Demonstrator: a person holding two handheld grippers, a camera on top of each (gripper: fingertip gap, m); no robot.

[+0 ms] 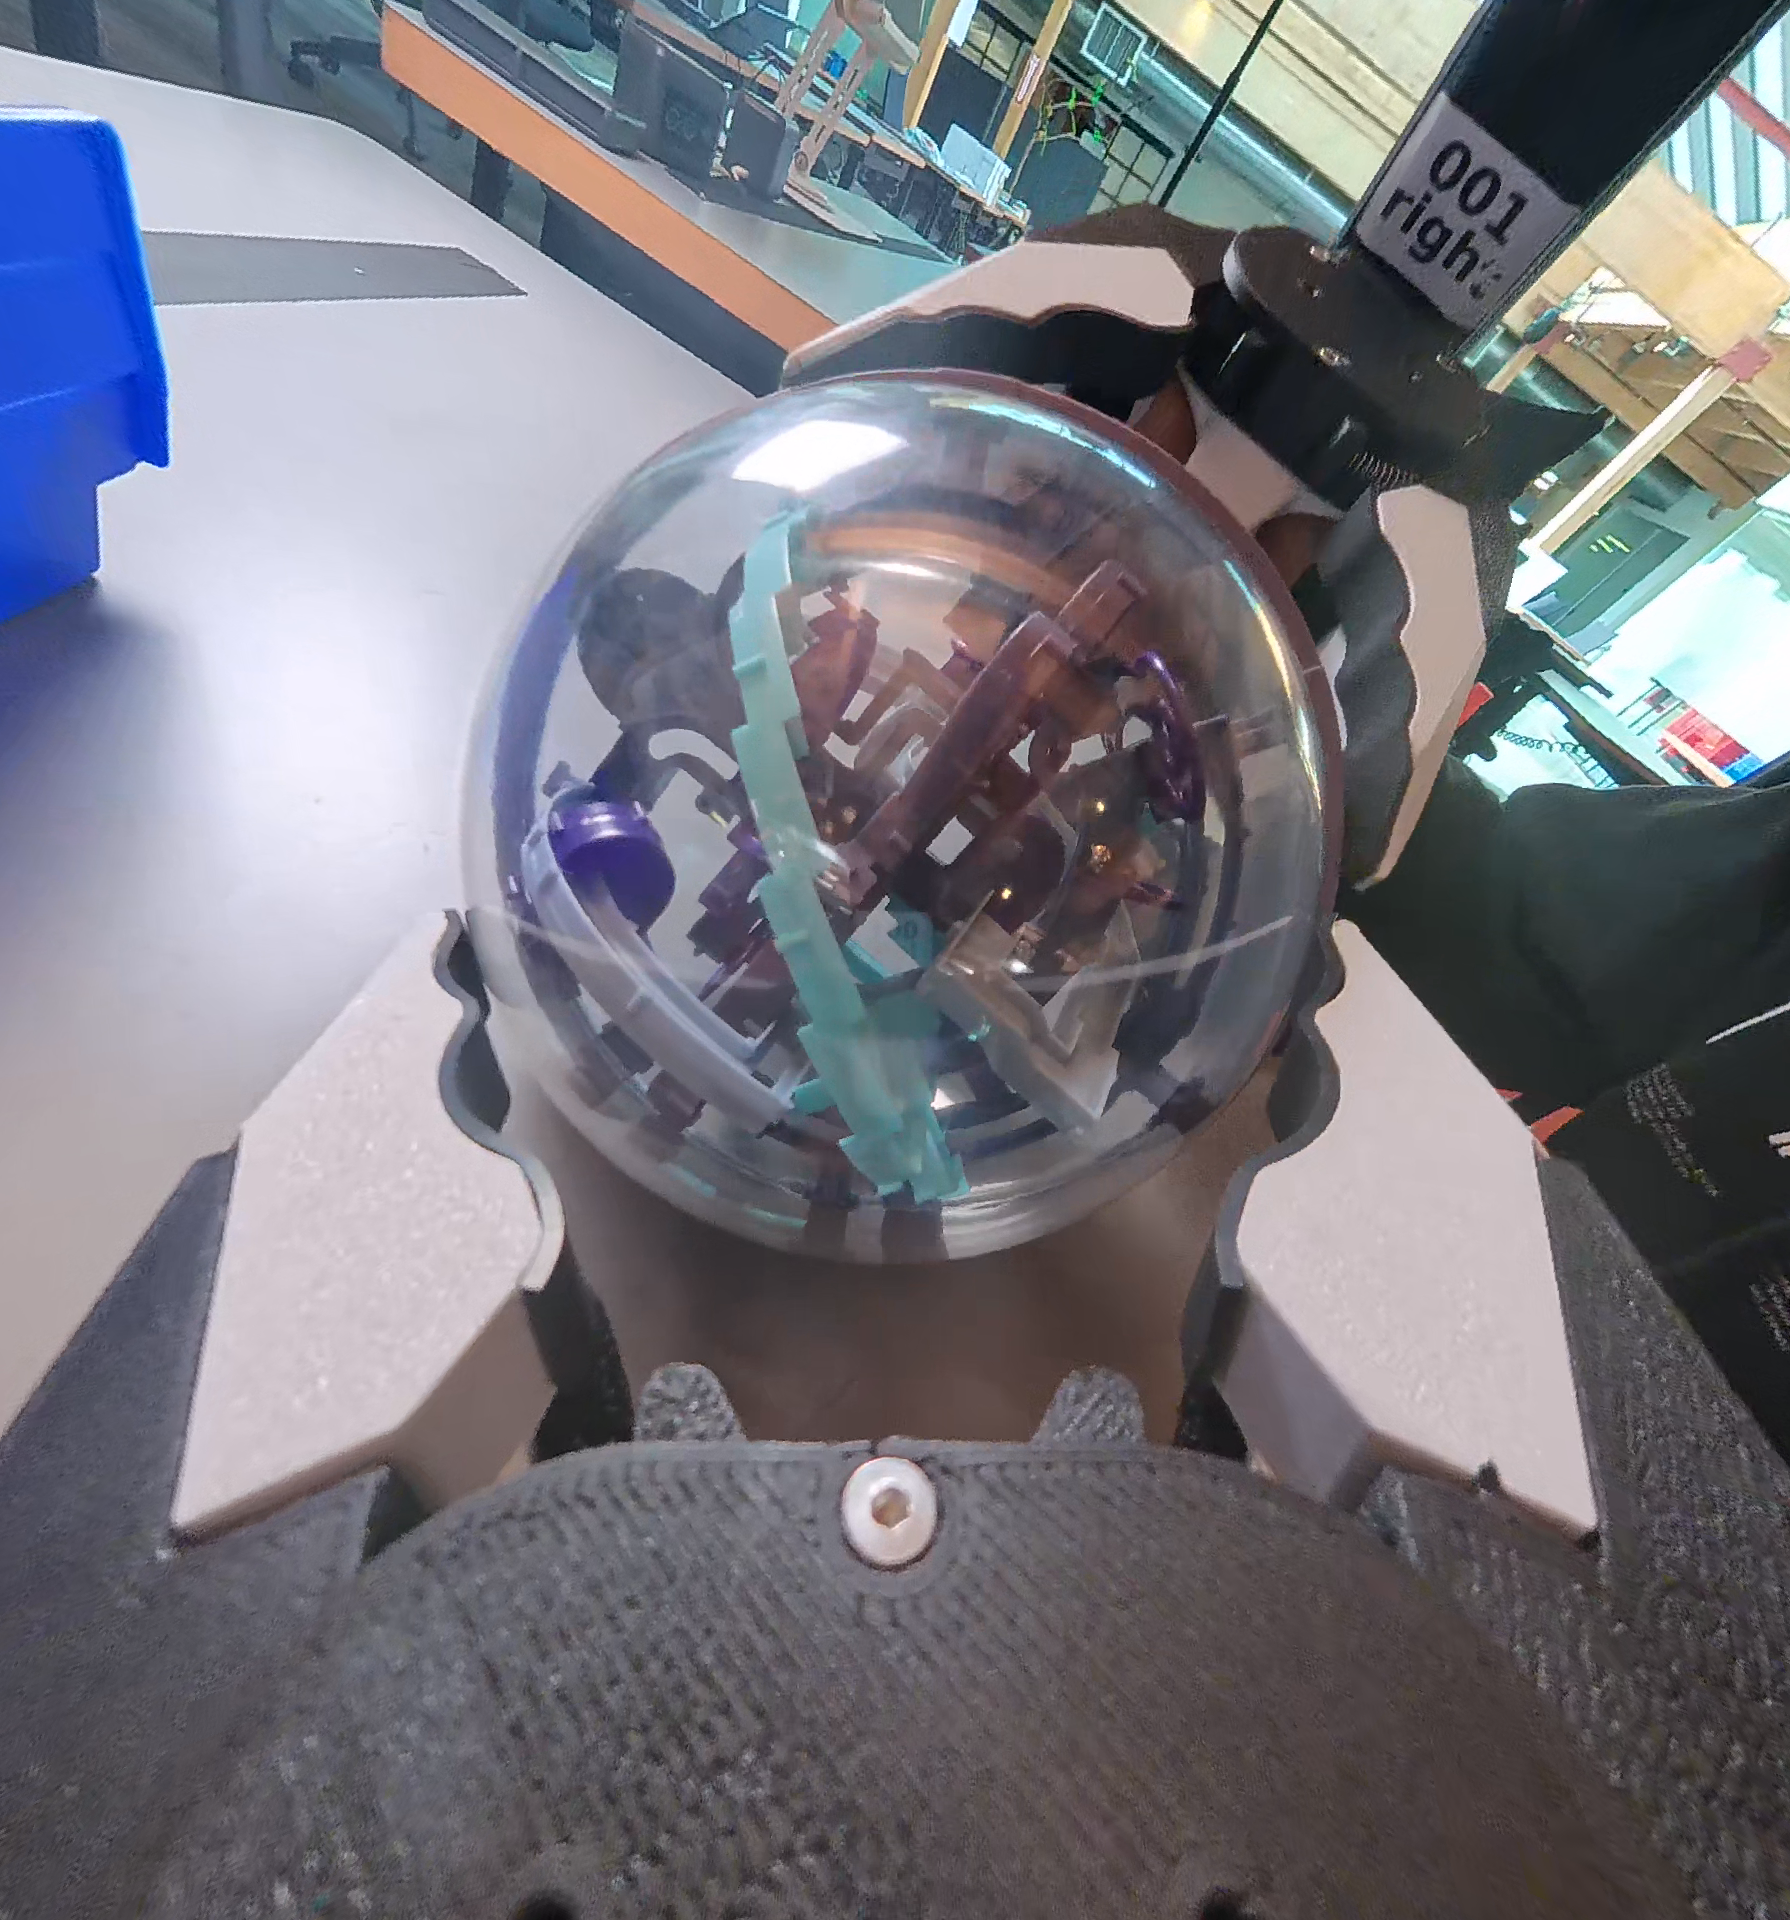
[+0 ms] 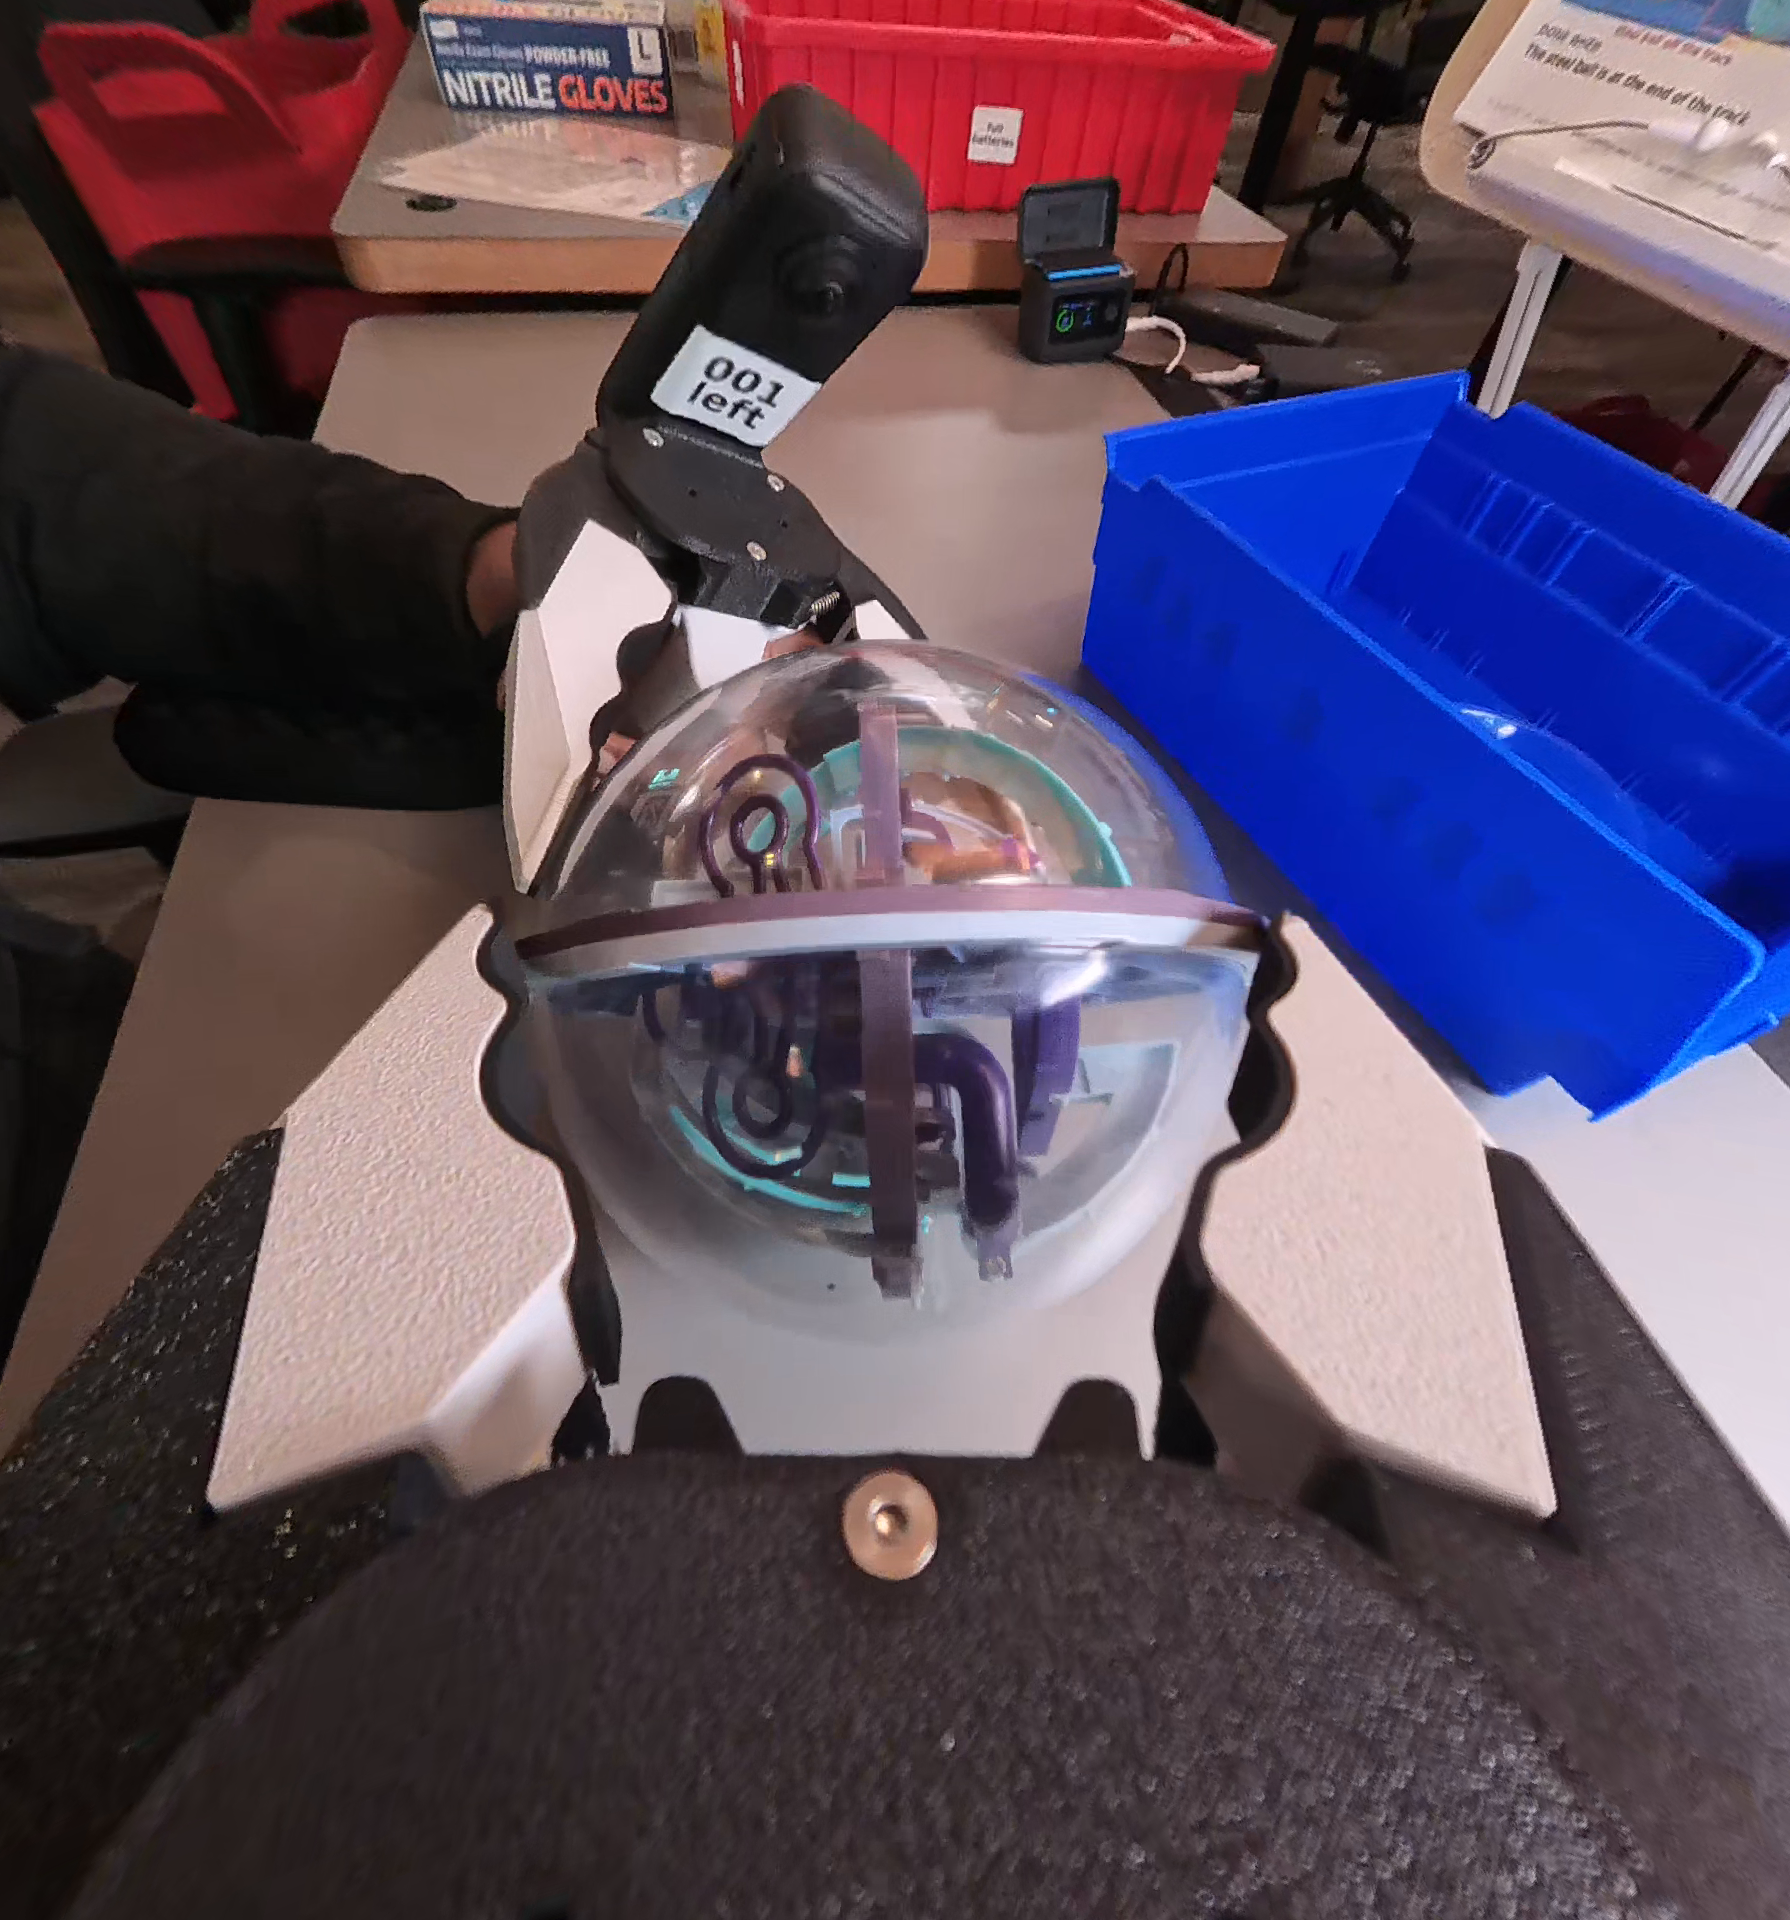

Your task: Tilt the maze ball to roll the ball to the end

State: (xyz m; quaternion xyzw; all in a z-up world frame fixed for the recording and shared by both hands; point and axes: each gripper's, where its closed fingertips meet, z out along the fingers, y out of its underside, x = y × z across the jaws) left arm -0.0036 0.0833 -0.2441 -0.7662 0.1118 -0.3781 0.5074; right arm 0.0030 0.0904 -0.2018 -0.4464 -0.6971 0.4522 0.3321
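tilting step in hand: left tool [image 1: 891,935] and right tool [image 2: 886,997] both clamp the maze ball [image 1: 901,831]; next needs slow, small tilts.

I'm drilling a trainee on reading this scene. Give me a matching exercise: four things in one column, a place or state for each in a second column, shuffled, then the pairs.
Things:
1. maze ball
2. blue bin
3. red bin
4. teal track

Places or states:
A. on the far table
B. clamped by the left gripper and the right gripper
C. inside the clear sphere
D. on the near table beside the ball

Pairs: 1-B, 2-D, 3-A, 4-C
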